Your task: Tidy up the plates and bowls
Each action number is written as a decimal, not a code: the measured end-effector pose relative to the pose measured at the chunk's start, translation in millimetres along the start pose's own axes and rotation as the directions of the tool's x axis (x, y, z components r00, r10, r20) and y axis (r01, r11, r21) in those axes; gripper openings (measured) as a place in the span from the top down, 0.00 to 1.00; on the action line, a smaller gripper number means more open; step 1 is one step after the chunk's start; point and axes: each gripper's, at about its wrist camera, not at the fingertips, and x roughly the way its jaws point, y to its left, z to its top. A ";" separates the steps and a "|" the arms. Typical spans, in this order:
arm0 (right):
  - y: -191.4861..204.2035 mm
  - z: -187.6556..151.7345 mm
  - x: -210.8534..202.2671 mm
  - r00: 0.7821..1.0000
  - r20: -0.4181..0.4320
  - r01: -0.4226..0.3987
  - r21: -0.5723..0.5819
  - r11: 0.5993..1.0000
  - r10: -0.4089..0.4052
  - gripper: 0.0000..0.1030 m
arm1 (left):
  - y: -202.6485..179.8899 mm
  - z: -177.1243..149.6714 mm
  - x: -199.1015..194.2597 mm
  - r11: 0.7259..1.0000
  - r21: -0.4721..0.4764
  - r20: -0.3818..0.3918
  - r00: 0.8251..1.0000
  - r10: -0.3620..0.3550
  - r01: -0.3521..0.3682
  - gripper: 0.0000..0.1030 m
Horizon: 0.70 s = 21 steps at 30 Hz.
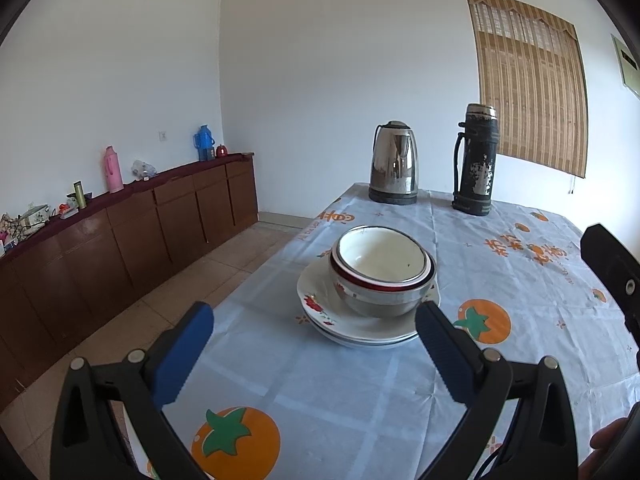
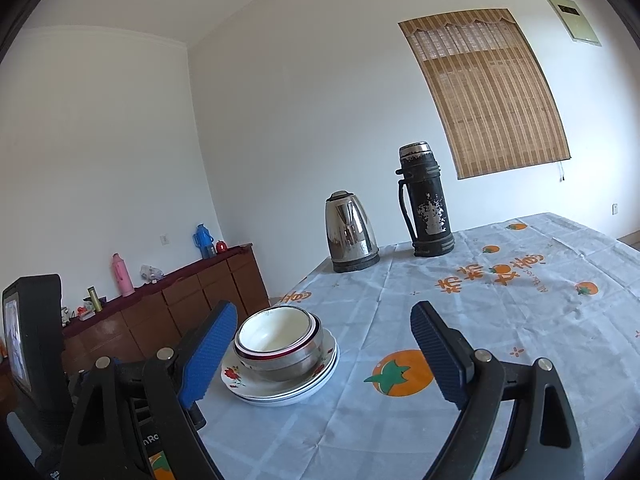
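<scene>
White walls close in a plain room where a table (image 1: 360,400) wears a pale blue cloth printed with orange fruit. On it, toward the left edge, sits the stack of plates (image 1: 360,328) with red flower prints, and on the top plate stand the nested bowls (image 1: 382,276): a white bowl with nothing in it set inside a red-rimmed, metal-sided one. The left gripper (image 1: 314,344) hangs just short of the stack, jaws spread wide, holding nothing. The right gripper (image 2: 324,344) stands equally wide and empty, with the stack beside its left finger. At the far end of the table a steel kettle (image 1: 394,164) stands left of a worn black flask (image 1: 476,160). Along the left wall a brown cabinet (image 1: 120,232) carries a pink thermos (image 1: 113,170) and a blue thermos (image 1: 204,142). A bamboo blind (image 1: 528,84) covers the far window.
</scene>
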 end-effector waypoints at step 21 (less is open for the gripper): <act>0.4 -0.5 0.0 1.000 -0.003 0.003 -0.003 1.000 -0.003 0.12 | 2.1 0.0 3.8 1.000 0.006 -0.001 1.000 0.002 -0.002 0.00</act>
